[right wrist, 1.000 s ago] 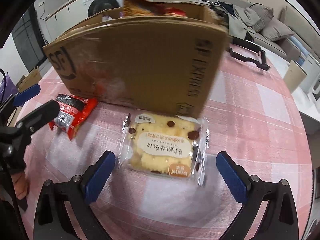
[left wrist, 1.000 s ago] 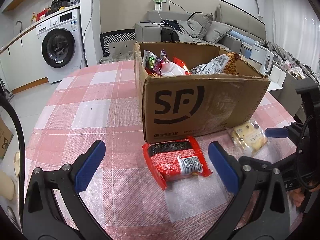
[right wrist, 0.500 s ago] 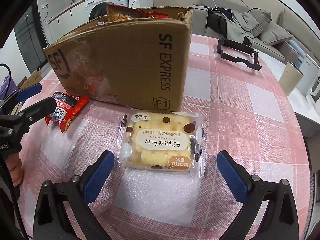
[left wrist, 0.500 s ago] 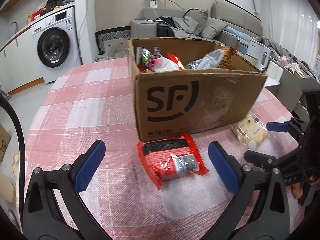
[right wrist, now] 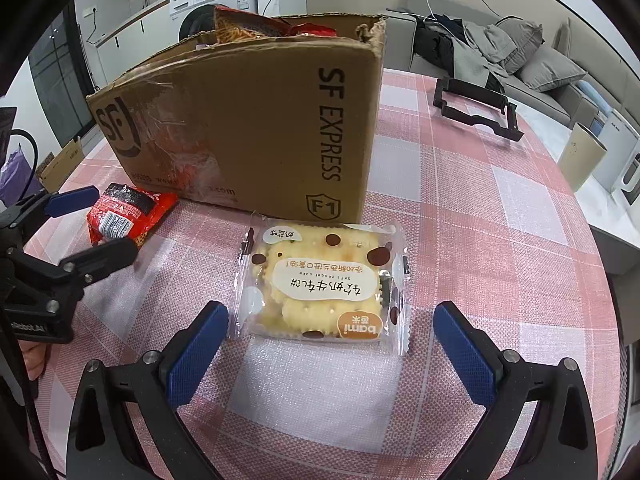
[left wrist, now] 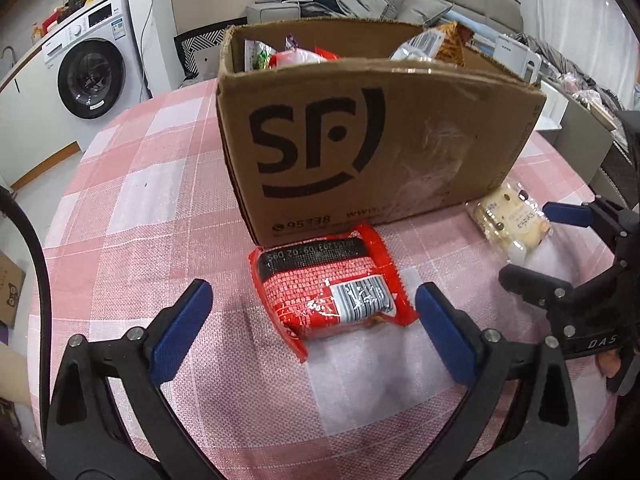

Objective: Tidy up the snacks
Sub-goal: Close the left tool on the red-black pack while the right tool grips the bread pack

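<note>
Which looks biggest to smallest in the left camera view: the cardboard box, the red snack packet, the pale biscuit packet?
1. SF cardboard box
2. Red snack packet
3. Pale biscuit packet, though it lies farther off at the edge, so its real size is unsure.

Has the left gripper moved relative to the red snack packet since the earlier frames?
Yes. The left gripper has come closer: its fingers, closing slightly, now flank the red snack packet by the cardboard box.

1. The red snack packet (left wrist: 330,286) lies flat on the table, barcode side up, just in front of the cardboard box (left wrist: 360,140).
2. The clear cracker packet (right wrist: 324,284) lies flat at 3 o'clock from the red one, near the box corner.
3. The box stands open, with snacks inside.
</note>
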Demonstrator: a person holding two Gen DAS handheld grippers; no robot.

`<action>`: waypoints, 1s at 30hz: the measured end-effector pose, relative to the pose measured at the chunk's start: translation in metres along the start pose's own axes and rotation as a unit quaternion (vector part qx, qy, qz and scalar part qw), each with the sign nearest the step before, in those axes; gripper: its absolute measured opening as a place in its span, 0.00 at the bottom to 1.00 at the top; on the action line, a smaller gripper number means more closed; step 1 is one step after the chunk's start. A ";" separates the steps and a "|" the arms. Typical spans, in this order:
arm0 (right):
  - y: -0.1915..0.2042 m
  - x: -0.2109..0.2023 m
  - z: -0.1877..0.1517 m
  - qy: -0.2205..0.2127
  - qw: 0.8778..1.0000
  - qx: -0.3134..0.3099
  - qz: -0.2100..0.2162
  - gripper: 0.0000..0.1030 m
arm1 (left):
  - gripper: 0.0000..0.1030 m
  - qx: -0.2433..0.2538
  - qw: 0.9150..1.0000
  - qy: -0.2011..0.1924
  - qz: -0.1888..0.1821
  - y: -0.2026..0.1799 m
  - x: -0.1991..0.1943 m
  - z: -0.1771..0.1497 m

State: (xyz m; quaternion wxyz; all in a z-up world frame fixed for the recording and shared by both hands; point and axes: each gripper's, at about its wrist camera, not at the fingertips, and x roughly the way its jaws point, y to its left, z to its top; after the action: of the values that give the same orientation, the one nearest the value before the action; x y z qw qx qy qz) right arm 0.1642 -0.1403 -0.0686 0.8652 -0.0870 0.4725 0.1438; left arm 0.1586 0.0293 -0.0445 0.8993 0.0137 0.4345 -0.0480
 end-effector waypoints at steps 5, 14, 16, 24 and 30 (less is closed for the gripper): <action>0.002 -0.001 -0.001 0.000 1.000 -0.001 -0.002 1.00 | 0.90 0.006 1.000 0.005 0.005 -0.001 0.006 0.001; 0.006 -0.001 0.003 -0.002 1.000 -0.008 0.000 1.00 | 0.56 0.013 1.000 0.003 -0.014 0.001 0.006 0.000; 0.006 -0.002 0.002 -0.004 1.000 -0.007 0.003 0.99 | 0.52 0.009 1.000 0.000 -0.013 0.004 0.005 -0.001; 0.005 -0.006 0.003 -0.013 1.000 -0.005 0.004 0.83 | 0.47 0.005 1.000 -0.005 -0.019 0.002 -0.001 -0.005; 0.005 -0.012 0.000 -0.020 1.000 -0.010 0.011 0.63 | 0.45 0.008 1.000 -0.009 -0.027 0.001 -0.005 -0.008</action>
State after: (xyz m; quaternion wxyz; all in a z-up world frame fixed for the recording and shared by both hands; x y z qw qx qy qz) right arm 0.1570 -0.1377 -0.0584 0.8719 -0.0872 0.4546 0.1598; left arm 0.1495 0.0317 -0.0455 0.9012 0.0087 0.4267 -0.0755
